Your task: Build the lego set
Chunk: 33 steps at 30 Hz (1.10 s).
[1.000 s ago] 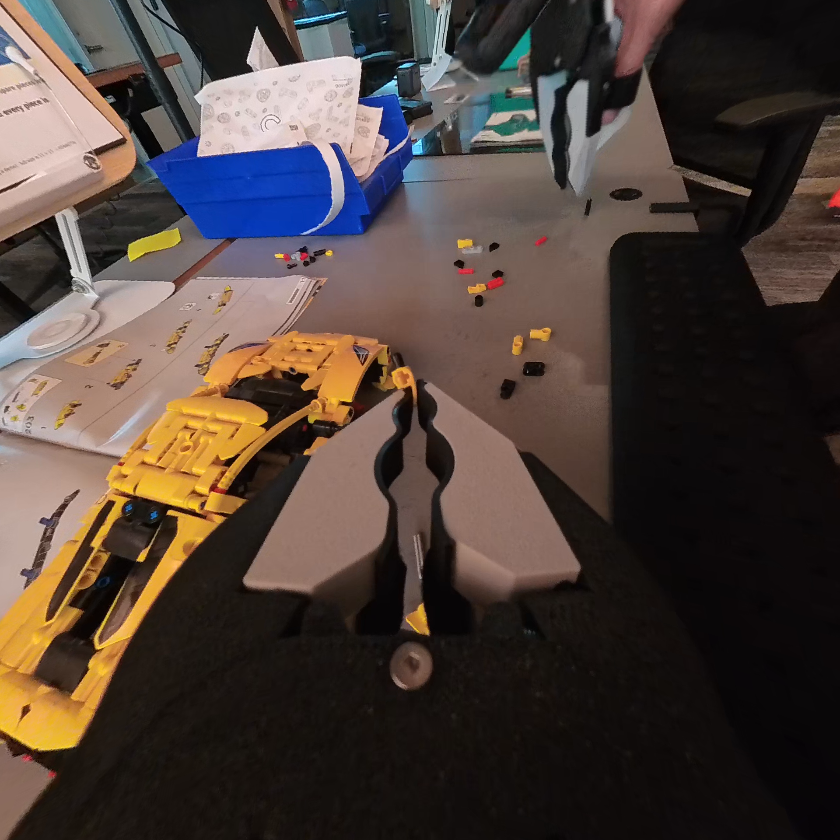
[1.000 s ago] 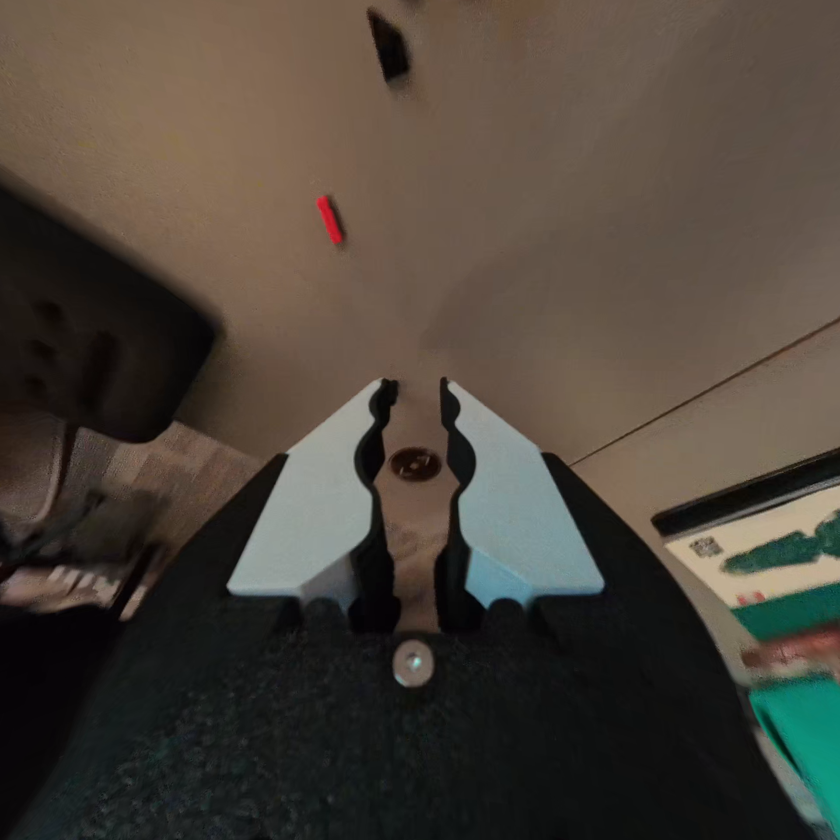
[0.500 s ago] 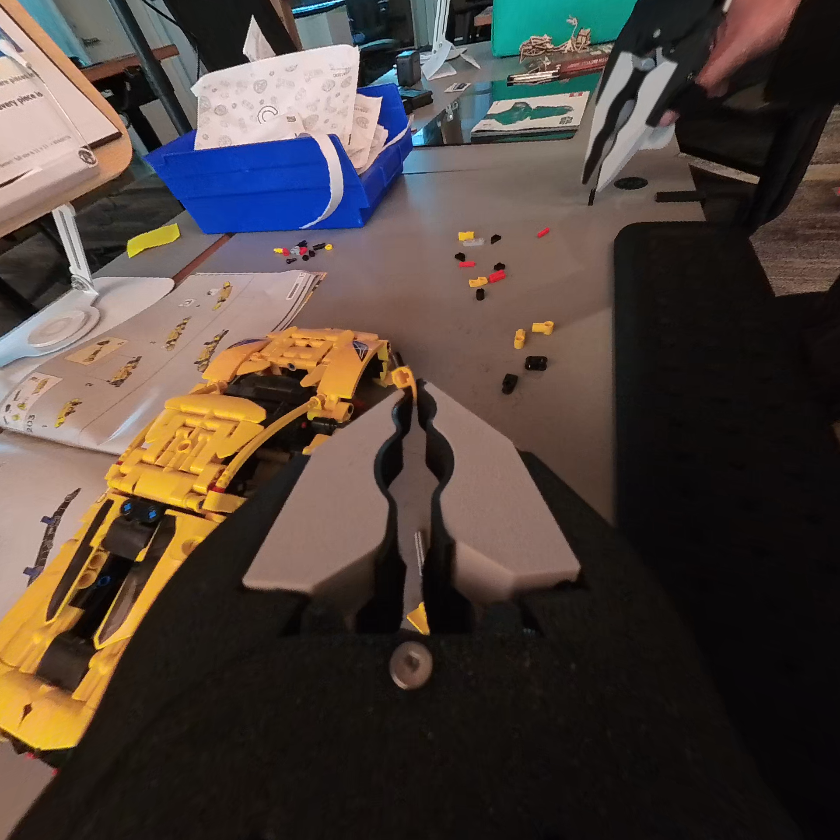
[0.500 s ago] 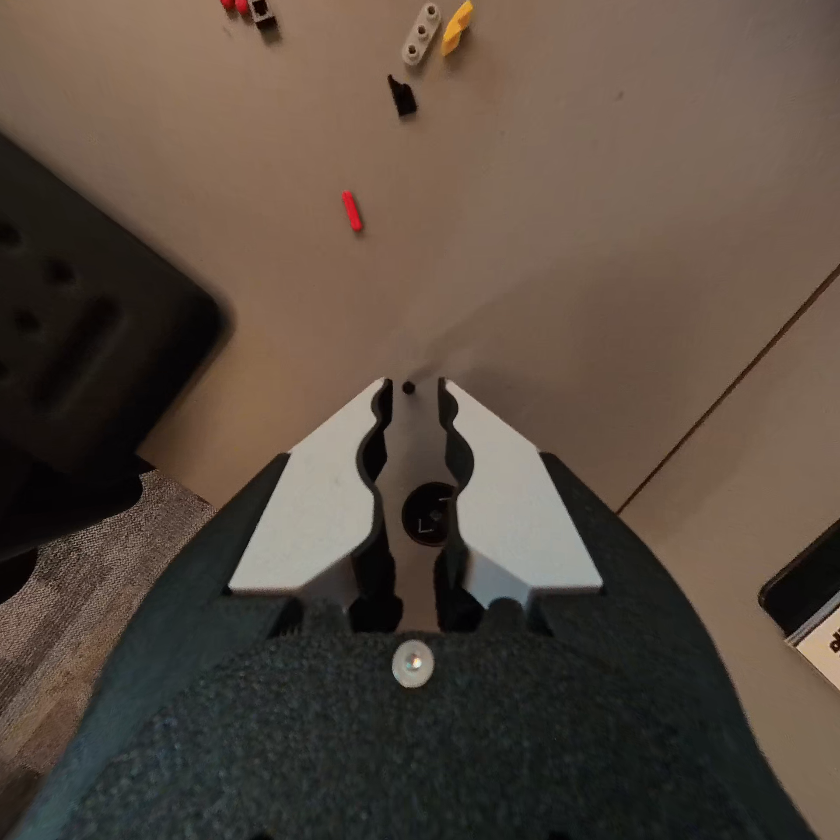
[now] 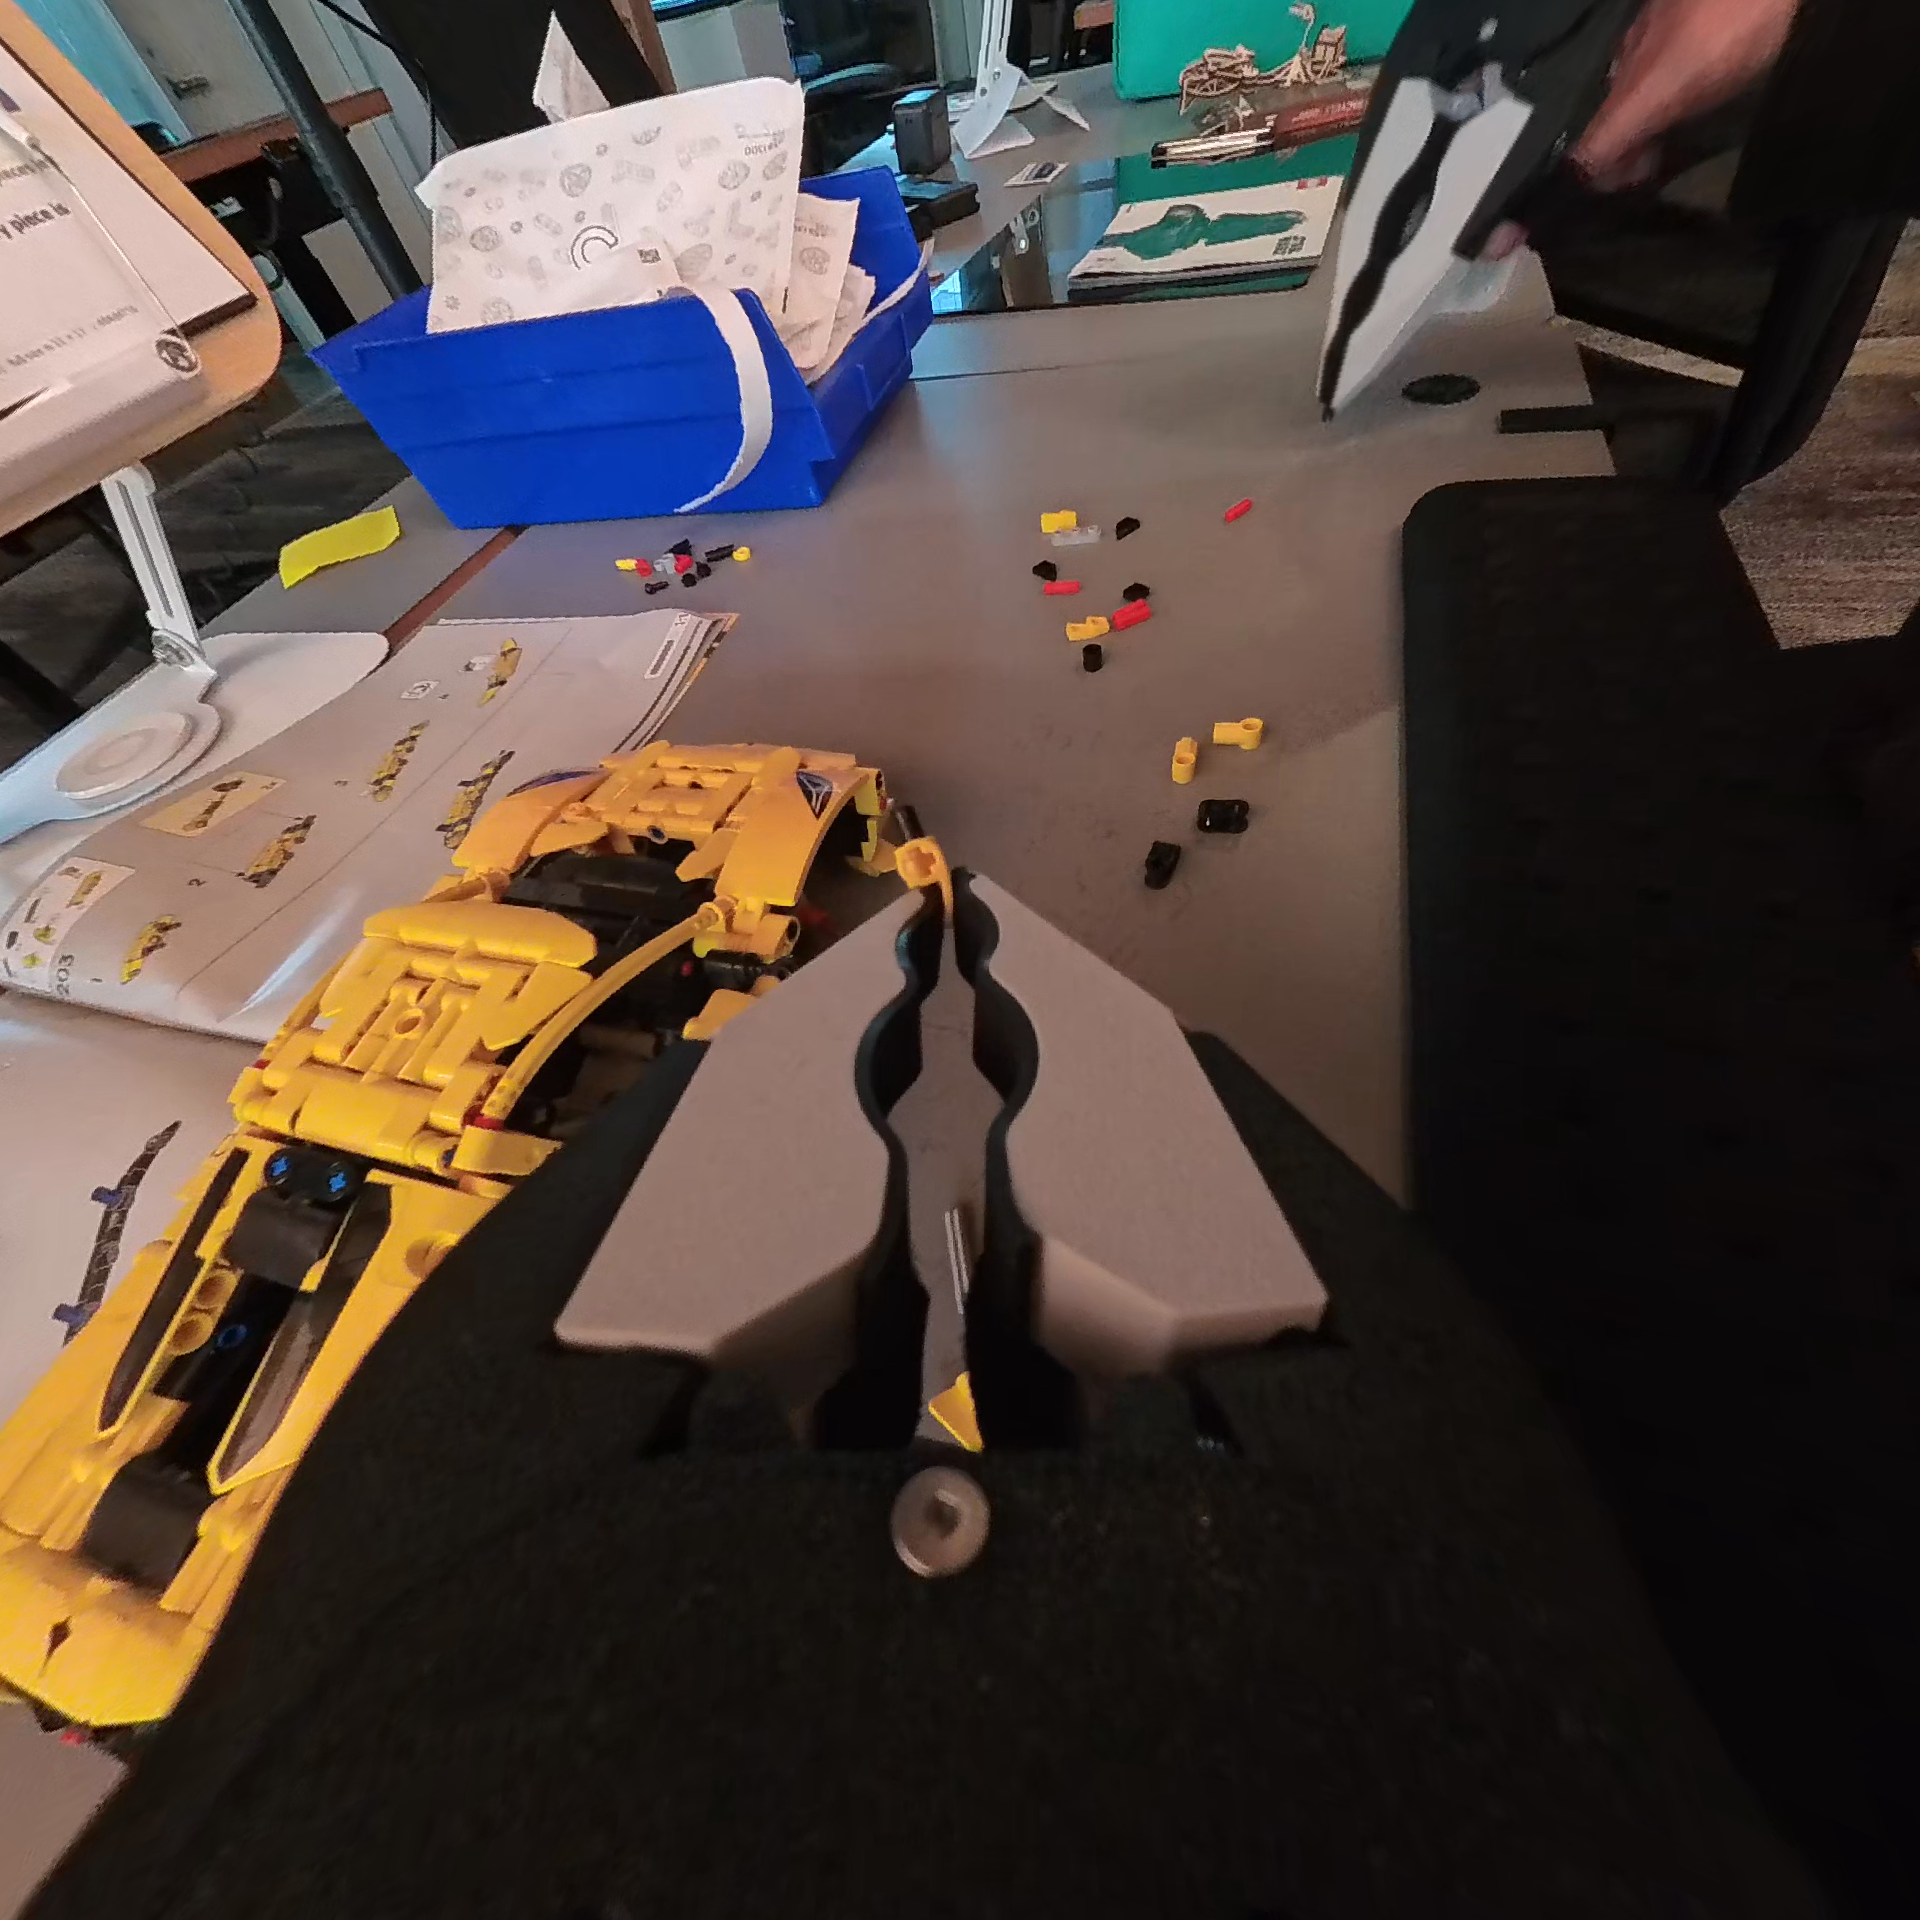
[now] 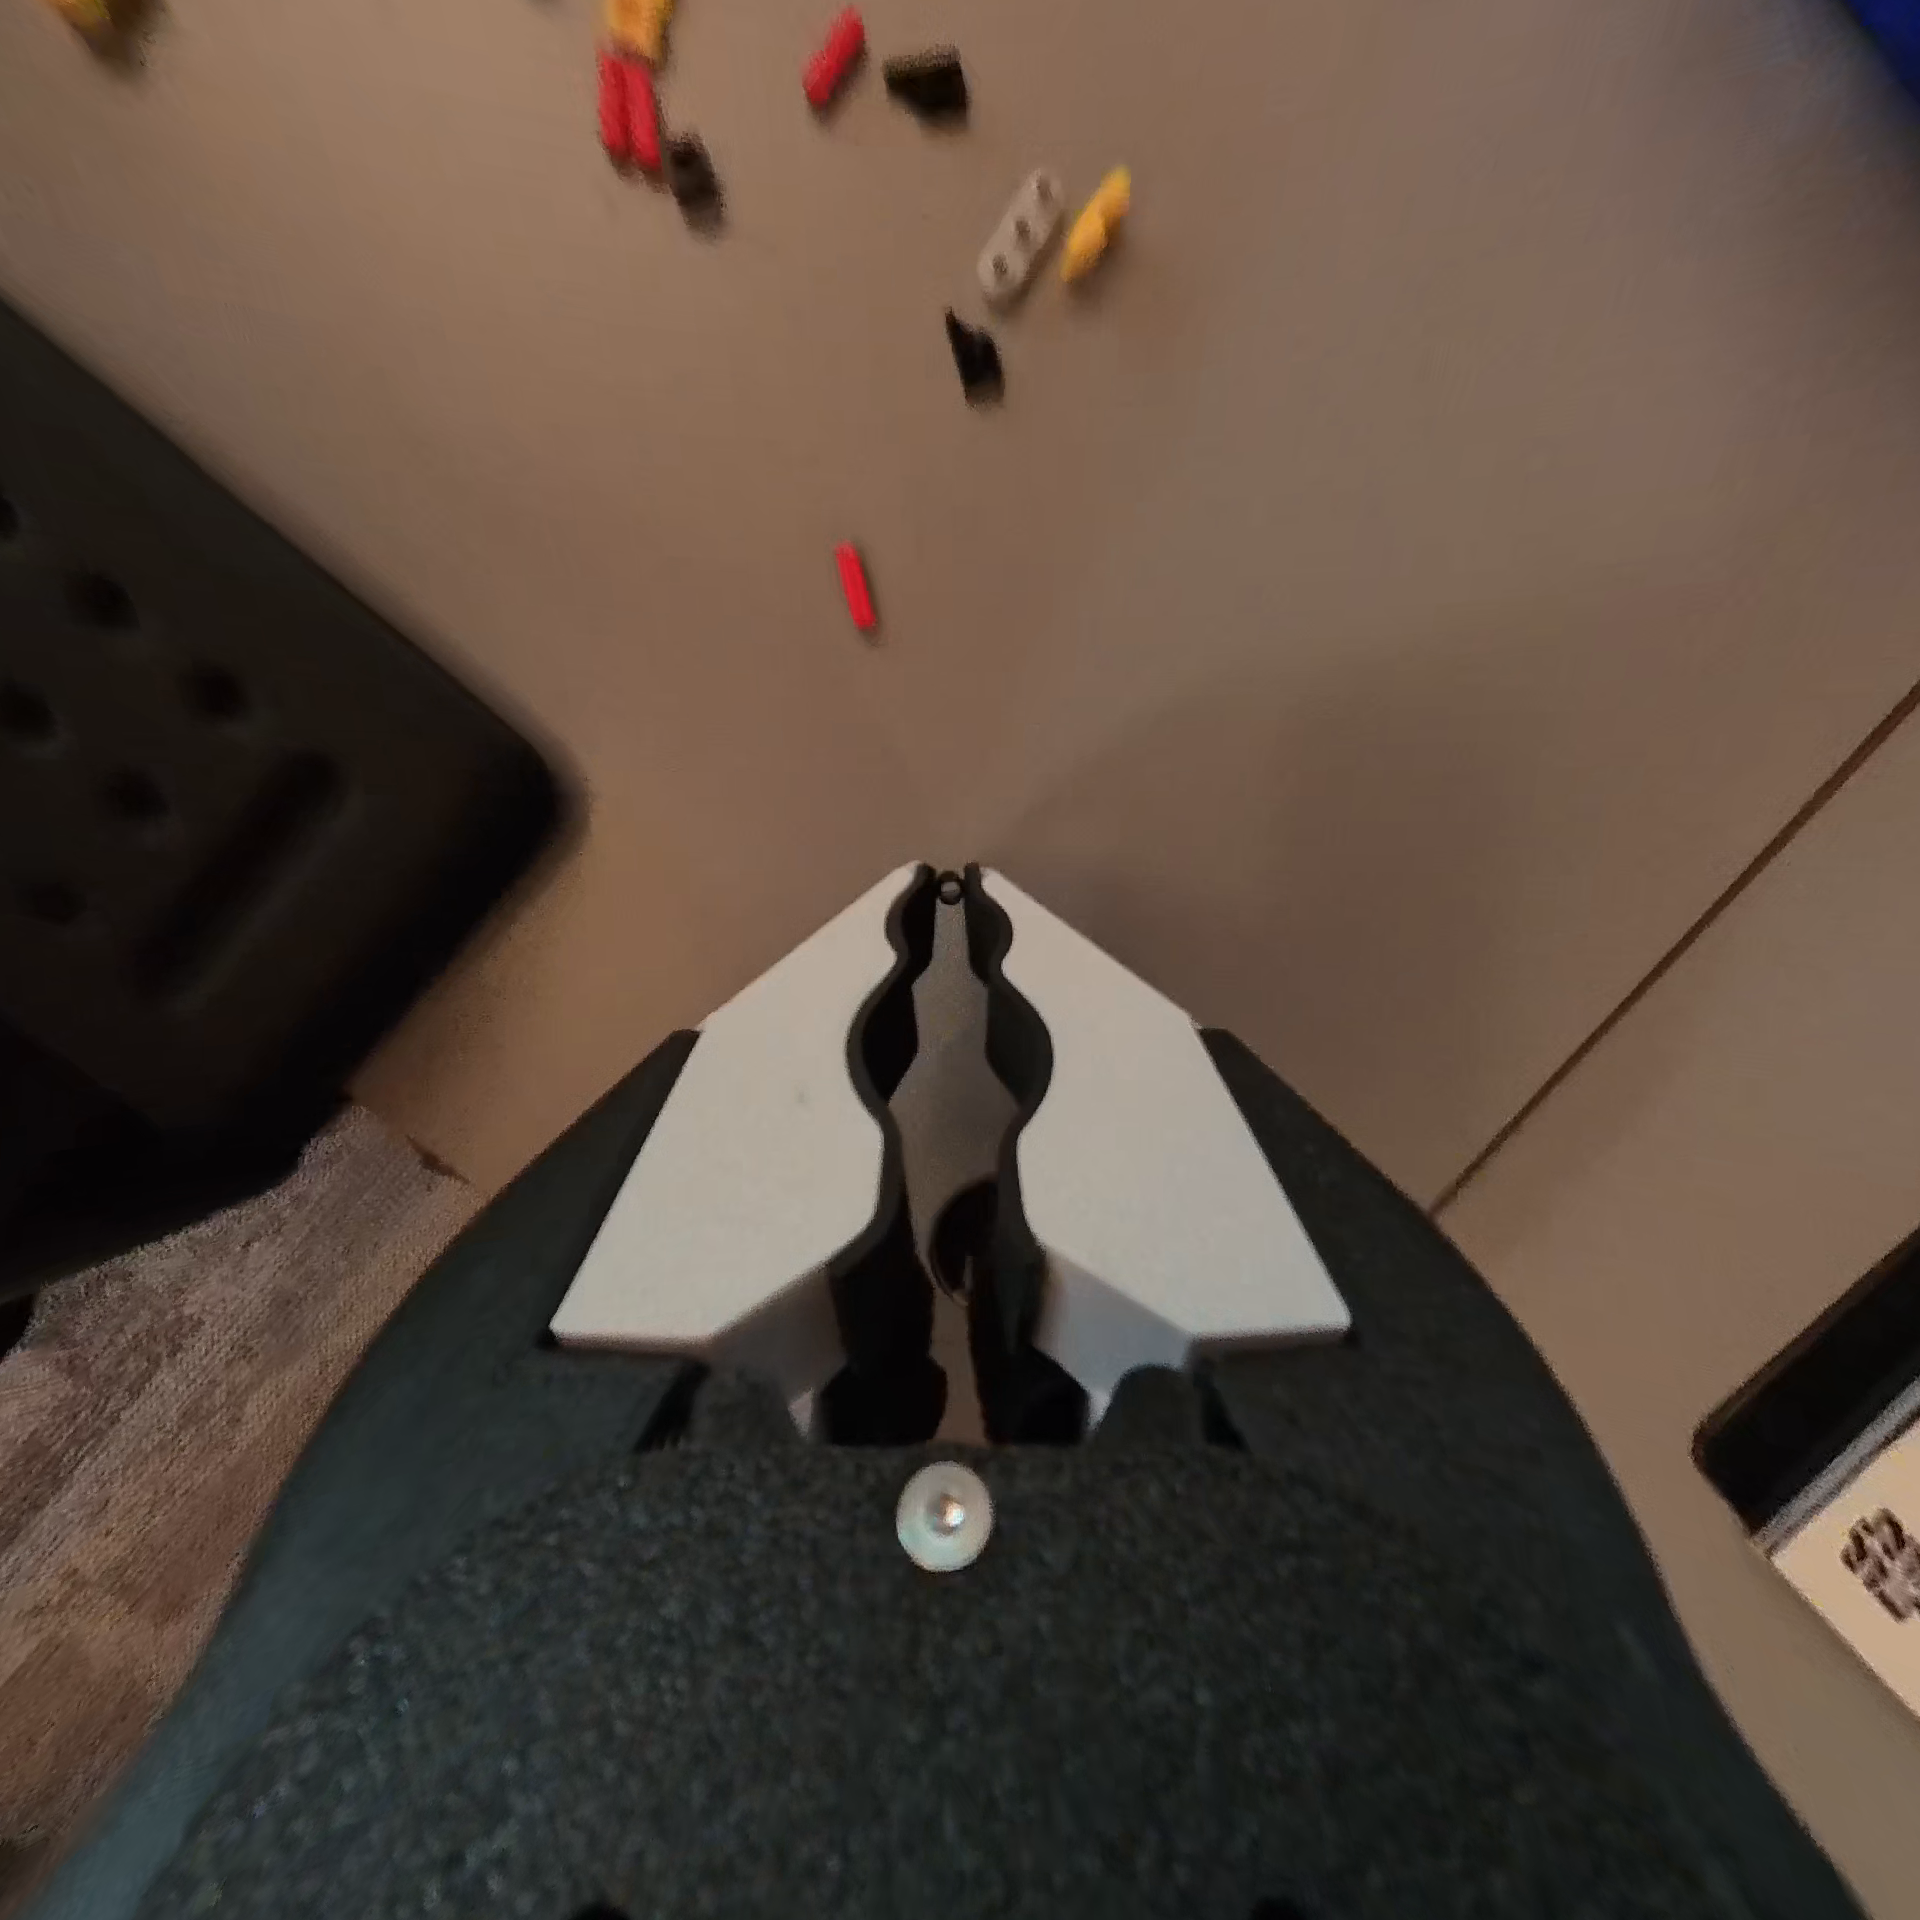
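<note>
A grey table point(image 5: 914, 665) carries everything here. Near the left lies the yellow lego car point(image 5: 436, 1091), its far end resting against an open instruction booklet point(image 5: 343, 769). Farther back sits a blue bin point(image 5: 623, 416) stuffed with printed paper bags, and just in front of it a small heap of loose pieces point(image 5: 681, 561). To the right, red, black and yellow pieces point(image 5: 1101, 592) lie scattered, with two yellow connectors point(image 5: 1216, 743) and two black ones point(image 5: 1195, 831) nearer. A single red pin point(image 6: 855, 587) lies apart. A white stand base point(image 5: 135, 727) rests at the far left.
</note>
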Available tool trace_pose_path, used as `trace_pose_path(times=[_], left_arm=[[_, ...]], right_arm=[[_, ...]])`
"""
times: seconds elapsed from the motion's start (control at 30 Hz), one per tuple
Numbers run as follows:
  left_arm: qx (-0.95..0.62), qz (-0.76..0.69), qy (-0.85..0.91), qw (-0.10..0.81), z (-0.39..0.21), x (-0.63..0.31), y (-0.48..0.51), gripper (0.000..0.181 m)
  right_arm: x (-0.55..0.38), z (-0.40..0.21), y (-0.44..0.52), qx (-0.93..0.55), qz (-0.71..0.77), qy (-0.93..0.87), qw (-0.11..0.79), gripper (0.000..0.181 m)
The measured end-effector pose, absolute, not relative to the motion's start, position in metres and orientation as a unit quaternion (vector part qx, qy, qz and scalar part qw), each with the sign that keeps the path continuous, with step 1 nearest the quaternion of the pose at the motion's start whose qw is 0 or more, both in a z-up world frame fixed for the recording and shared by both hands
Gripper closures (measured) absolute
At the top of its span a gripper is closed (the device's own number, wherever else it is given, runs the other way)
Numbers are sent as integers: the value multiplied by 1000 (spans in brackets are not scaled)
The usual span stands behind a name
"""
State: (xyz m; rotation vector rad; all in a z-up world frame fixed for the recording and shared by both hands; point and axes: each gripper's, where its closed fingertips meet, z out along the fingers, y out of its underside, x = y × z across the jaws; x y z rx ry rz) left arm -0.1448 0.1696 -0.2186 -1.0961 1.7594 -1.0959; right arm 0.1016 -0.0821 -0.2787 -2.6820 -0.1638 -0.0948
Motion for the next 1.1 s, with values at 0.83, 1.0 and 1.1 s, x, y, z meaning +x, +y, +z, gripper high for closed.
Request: trace_pose_path(times=[0.83, 1.0, 1.1], left_arm=[[-285, -430, 735, 440, -203, -157, 124, 181], [-280, -418, 746, 437, -208, -157, 122, 181], [-283, -422, 743, 435, -208, -157, 122, 181]], right_arm=[[-165, -182, 137, -807, 151, -313, 477, 176], [-165, -188, 134, -814, 162, -314, 461, 176], [-166, -187, 133, -814, 157, -320, 459, 176]])
